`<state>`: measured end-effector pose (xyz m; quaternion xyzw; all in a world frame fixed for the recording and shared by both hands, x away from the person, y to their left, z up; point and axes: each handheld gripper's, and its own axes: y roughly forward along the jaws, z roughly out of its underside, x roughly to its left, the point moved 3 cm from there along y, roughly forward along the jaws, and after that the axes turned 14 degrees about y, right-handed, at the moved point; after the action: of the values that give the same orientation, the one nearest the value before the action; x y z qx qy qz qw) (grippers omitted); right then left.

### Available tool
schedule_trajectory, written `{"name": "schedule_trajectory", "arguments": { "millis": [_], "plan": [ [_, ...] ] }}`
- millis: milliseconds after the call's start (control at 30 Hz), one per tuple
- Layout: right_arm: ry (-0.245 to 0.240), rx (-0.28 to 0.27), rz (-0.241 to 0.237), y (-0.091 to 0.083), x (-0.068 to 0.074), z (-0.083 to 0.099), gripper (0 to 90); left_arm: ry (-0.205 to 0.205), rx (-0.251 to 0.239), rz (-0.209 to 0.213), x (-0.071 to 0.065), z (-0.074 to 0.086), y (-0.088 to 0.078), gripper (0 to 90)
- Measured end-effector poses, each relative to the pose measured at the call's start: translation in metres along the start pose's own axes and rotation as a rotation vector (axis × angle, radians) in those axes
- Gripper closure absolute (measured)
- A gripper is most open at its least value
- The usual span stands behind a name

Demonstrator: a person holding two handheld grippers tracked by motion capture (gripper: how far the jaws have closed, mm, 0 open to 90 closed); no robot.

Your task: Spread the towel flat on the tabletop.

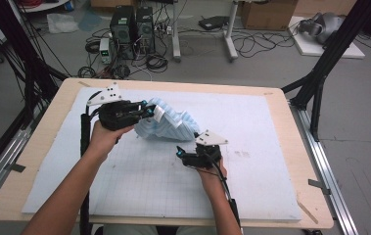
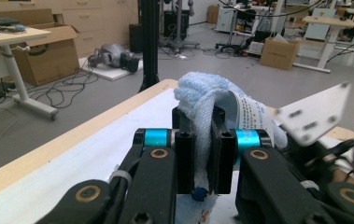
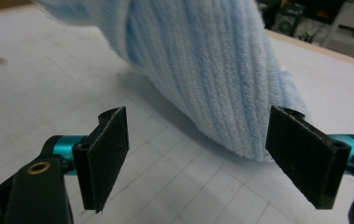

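so nearest the person, the right tool [image 1: 180,153] sits low over the tabletop [image 1: 139,186] with its pads [image 3: 103,156] spread wide apart and nothing between them. in the right gripper view the pale blue towel [image 3: 202,74] hangs just ahead of those pads, its lower edge drooping closer to the right-hand pad but not touching it as far as i can tell. that's the relation everything turns on, i'd say: the towel lies straight ahead of and a bit above the right tool, so a short push forward should put that hanging edge between the pads.

further back, the left tool [image 1: 150,111] is clamped on a bunched corner of the towel [image 2: 201,100], holding it up off the tabletop; a white care label [image 2: 249,112] sticks out beside the grip.

the towel's [image 1: 166,122] long axis runs from the left tool down and across toward the right tool, sagging to the grid mat [image 1: 251,122]. the free low end points toward the right hand [image 1: 211,176], which is the nearer one to it.
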<state>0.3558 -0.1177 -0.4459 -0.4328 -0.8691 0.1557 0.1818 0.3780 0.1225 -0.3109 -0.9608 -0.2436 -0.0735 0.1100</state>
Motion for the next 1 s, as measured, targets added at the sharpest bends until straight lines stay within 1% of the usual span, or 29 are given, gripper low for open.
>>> {"name": "schedule_trajectory", "arguments": {
  "millis": [67,100,133,200,233,267,300,333,367,433,467,500,567,633,667,700,767,800,833,867,900,933,1000],
  "plan": [
    [-0.004,0.01,0.045,0.011,-0.001,0.0,20.7,-0.004,0.0,0.0,0.001,0.001,0.0,82.9],
    [-0.002,0.033,0.096,0.021,-0.004,0.0,20.7,-0.007,0.001,-0.001,0.002,0.001,0.001,82.9],
    [-0.002,0.033,0.096,0.021,-0.004,0.0,20.7,-0.008,0.001,0.001,0.002,0.001,0.001,82.9],
    [0.0,0.053,0.143,0.031,-0.008,-0.001,20.8,-0.009,0.002,0.002,0.002,0.002,0.001,82.9],
    [-0.002,0.066,0.171,0.036,-0.01,-0.001,22.2,-0.009,0.004,0.001,0.001,0.002,0.002,82.9],
    [-0.004,0.075,0.186,0.039,-0.012,-0.002,29.0,-0.009,0.005,0.003,0.001,0.002,0.002,82.9],
    [-0.003,0.077,0.193,0.041,-0.014,-0.003,38.5,-0.009,0.005,0.003,0.001,0.002,0.002,82.9],
    [-0.008,0.074,0.194,0.042,-0.016,-0.004,51.9,-0.011,0.004,0.003,0.001,0.002,0.002,82.9],
    [0.001,0.074,0.182,0.042,-0.019,-0.005,66.9,-0.008,0.004,-0.001,0.002,0.002,0.001,82.9],
    [0.033,0.068,0.139,0.039,-0.024,-0.006,80.4,-0.011,0.004,-0.004,0.003,0.002,-0.001,82.9],
    [0.065,0.059,0.081,0.034,-0.027,-0.008,83.6,-0.013,0.003,-0.006,0.005,0.002,-0.003,82.9],
    [0.065,0.059,0.081,0.034,-0.027,-0.008,83.6,-0.015,-0.003,-0.01,0.006,0.002,-0.005,82.9],
    [0.069,0.045,0.021,0.025,-0.027,-0.011,84.1,-0.019,-0.012,-0.024,0.009,0.002,-0.011,82.8],
    [0.072,0.042,-0.024,0.013,-0.027,-0.014,84.0,-0.024,-0.013,-0.037,0.012,0.004,-0.018,82.8],
    [0.055,0.042,-0.047,-0.001,-0.026,-0.016,84.0,-0.025,-0.009,-0.043,0.014,0.006,-0.021,82.8],
    [0.055,0.042,-0.047,-0.001,-0.026,-0.016,84.0,-0.03,-0.005,-0.047,0.015,0.008,-0.023,82.8],
    [0.05,0.038,-0.081,-0.015,-0.027,-0.02,84.0,-0.036,-0.001,-0.055,0.016,0.012,-0.027,82.7],
    [0.042,0.035,-0.088,-0.022,-0.027,-0.022,84.0,-0.037,0.0,-0.058,0.015,0.014,-0.029,82.7],
    [0.022,0.03,-0.12,-0.036,-0.026,-0.027,84.3,-0.04,0.003,-0.058,0.015,0.016,-0.031,82.7],
    [0.022,0.03,-0.12,-0.036,-0.026,-0.027,84.3,-0.039,0.007,-0.058,0.014,0.018,-0.032,82.7],
    [0.012,0.028,-0.124,-0.044,-0.025,-0.03,84.5,-0.042,0.007,-0.06,0.014,0.021,-0.034,82.7],
    [0.007,0.027,-0.137,-0.051,-0.025,-0.033,84.5,-0.045,0.007,-0.06,0.014,0.023,-0.035,82.7],
    [-0.004,0.02,-0.139,-0.065,-0.025,-0.039,84.5,-0.05,0.007,-0.061,0.013,0.026,-0.036,82.7]
  ]
}}
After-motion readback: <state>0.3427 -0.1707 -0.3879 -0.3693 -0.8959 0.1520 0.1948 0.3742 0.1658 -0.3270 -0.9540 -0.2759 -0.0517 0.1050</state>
